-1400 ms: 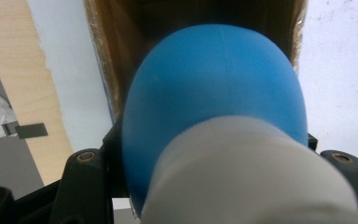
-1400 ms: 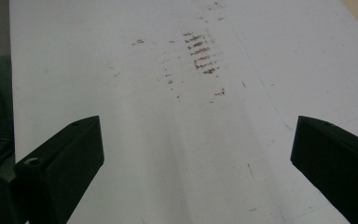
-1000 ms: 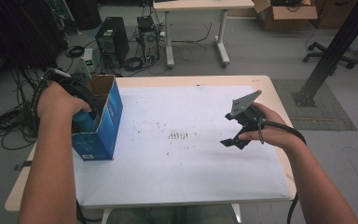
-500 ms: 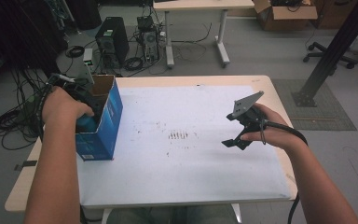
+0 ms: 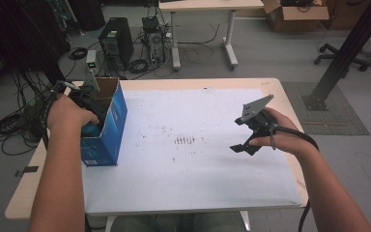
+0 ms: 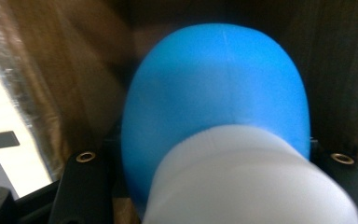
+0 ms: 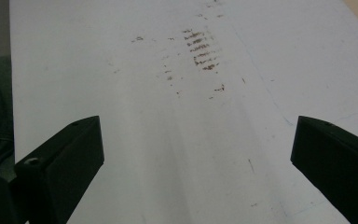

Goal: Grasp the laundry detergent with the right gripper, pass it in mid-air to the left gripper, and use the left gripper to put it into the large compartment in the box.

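The left tool (image 5: 89,126) squeezes a round blue and white plastic thing (image 6: 214,116) inside the open blue cardboard box (image 5: 107,126); the right tool (image 5: 245,145) hangs wide open, holding nothing.

Beyond my table

I see a computer tower (image 5: 115,42) far left, a cardboard box (image 5: 294,8) far right, tangled cables (image 5: 14,128) left.

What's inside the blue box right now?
Inside the blue box the left claw is shut on a blue-and-white object, rounded blue part ahead, brown inner walls around it. The box bottom and anything beneath are hidden by that object.
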Demonstrator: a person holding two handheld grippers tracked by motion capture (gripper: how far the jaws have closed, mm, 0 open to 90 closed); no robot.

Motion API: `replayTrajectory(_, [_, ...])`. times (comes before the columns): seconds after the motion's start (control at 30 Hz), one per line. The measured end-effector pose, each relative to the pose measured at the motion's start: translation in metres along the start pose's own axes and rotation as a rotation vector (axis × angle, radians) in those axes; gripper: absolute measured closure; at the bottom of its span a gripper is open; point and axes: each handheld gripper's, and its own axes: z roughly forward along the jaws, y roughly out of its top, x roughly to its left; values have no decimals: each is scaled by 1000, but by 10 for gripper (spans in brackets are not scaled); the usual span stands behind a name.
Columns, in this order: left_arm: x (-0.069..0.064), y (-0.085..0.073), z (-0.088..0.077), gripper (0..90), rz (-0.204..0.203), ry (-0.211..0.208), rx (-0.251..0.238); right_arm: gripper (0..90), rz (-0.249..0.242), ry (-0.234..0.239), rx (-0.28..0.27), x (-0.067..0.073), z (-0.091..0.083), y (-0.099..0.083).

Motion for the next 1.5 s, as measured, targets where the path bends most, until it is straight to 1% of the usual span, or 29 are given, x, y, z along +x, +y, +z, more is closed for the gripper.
replayTrajectory(0.3, [3,-2,1,393,6,-8,-2,27,-3,2,0,0,2,3])
replayTrajectory(0.43, [3,-4,2,392,14,-7,-19,27,-6,4,1,1,2,4])
replayTrajectory(0.47, [3,-4,1,392,20,-9,-12,26,-7,3,1,1,2,4])
replayTrajectory(0.7, [1,-3,2,390,16,-4,-12,27,-10,7,0,1,3,6])
replayTrajectory(0.77, [1,-3,2,389,24,-3,-9,27,-8,6,2,2,3,5])
replayTrajectory(0.93, [2,-4,2,387,22,-6,-9,27,-7,8,1,2,3,5])
replayTrajectory(1.0, [2,-4,2,386,11,-5,-16,26,-8,10,0,2,3,5])
replayTrajectory(1.13, [1,-4,1,374,16,-2,-13,27,-9,10,-3,2,3,5])
replayTrajectory(1.27, [0,-4,1,343,8,-7,-16,27,-8,10,-4,2,2,4])
replayTrajectory(1.33, [0,-4,1,325,11,-5,-10,26,-7,9,-7,2,2,4])
replayTrajectory(1.5, [-2,-5,-2,305,9,9,-21,27,-7,9,-8,3,2,2])
